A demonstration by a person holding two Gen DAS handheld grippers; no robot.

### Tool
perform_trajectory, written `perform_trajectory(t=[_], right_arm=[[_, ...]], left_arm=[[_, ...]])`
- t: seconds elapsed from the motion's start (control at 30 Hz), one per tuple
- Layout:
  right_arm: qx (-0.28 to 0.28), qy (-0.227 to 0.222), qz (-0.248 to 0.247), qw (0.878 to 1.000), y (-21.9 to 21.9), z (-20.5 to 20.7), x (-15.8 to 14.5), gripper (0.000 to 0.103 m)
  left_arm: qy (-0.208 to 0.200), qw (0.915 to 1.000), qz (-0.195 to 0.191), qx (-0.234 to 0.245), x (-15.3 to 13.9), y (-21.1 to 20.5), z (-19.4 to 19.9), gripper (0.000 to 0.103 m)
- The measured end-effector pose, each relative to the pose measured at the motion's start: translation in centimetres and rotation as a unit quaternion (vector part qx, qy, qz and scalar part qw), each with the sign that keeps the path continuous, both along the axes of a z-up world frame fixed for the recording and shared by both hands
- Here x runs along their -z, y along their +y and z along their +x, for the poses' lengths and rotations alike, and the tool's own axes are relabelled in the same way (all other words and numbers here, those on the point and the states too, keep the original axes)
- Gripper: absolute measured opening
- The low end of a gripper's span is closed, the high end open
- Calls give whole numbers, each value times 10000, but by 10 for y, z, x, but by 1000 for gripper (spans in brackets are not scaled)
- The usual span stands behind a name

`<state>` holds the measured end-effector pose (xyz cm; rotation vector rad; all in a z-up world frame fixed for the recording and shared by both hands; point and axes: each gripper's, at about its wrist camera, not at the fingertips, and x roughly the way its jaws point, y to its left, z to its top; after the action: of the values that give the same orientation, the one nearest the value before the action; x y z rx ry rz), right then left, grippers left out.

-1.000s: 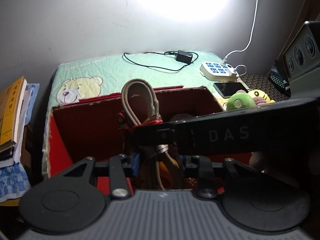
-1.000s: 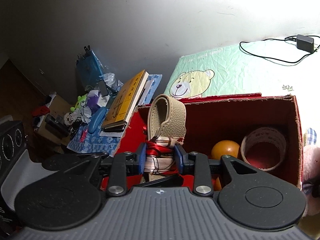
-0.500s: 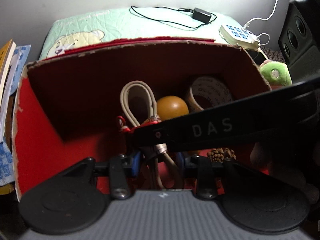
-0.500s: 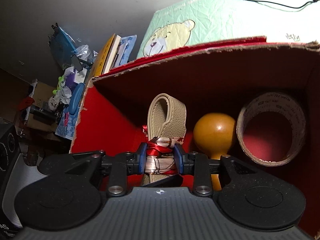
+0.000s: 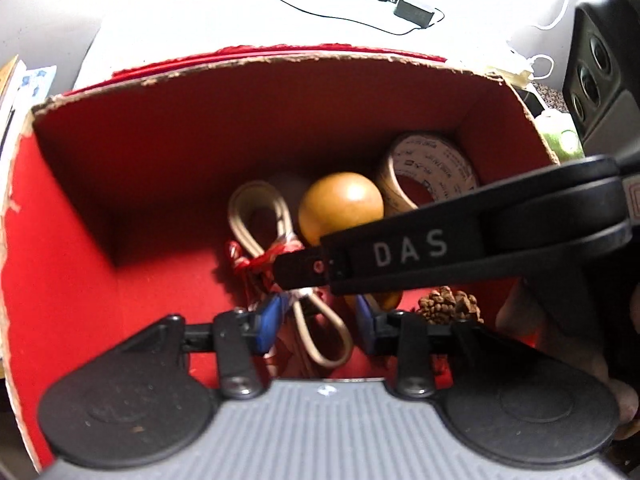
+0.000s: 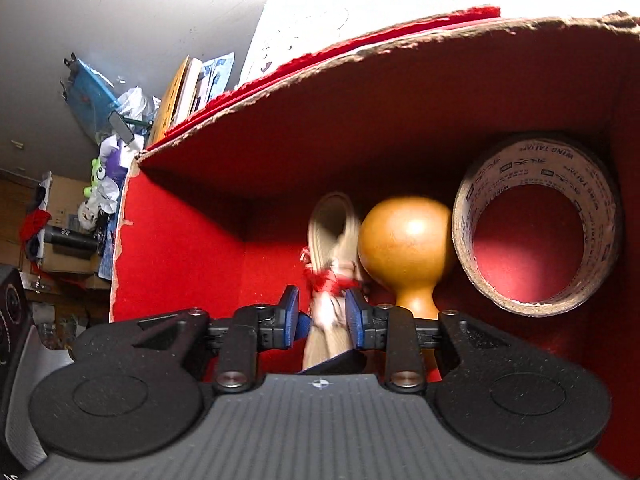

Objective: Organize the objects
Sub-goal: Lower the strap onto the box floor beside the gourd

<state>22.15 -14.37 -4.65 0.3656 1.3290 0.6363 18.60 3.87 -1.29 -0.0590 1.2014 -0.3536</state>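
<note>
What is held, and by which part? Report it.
The beige strap, at its red-tied middle: the right gripper is closing on it. The left gripper is opening around its lower loop, not pressing.

Each gripper has a grey ribbed body, two black round side discs and black finger arms fixed with silver screws. The left gripper (image 5: 318, 320) and right gripper (image 6: 322, 314) carry blue pads (image 6: 290, 316). One black finger (image 5: 460, 246) is marked "DAS" in white, with a small red ring.
</note>
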Motion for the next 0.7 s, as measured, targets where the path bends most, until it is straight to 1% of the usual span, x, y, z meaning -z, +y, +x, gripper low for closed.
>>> perform_trajectory(t=[0.17, 0.27, 0.37, 0.5, 0.6, 0.7], right_arm=[[68, -103, -21, 9999, -4, -2, -1, 29], [94, -185, -36, 9998, -4, -2, -3, 29], [164, -183, 7, 9997, -6, -1, -2, 29], [218, -224, 22, 9995, -9, -2, -3, 29], [212, -292, -15, 9993, -8, -2, -4, 29], [233, -305, -43, 9993, -6, -1, -4, 29]], left_arm=[[-6, 10000, 16, -43, 1, 1, -2, 36], [-20, 10000, 38, -77, 2, 2, -3, 38], [21, 9999, 33, -123, 4, 5, -3, 38], [-79, 9999, 73, -128, 0, 6, -5, 38], [-139, 9997, 162, -140, -1, 6, -6, 43], [-140, 9995, 183, -200, -2, 5, -6, 45]])
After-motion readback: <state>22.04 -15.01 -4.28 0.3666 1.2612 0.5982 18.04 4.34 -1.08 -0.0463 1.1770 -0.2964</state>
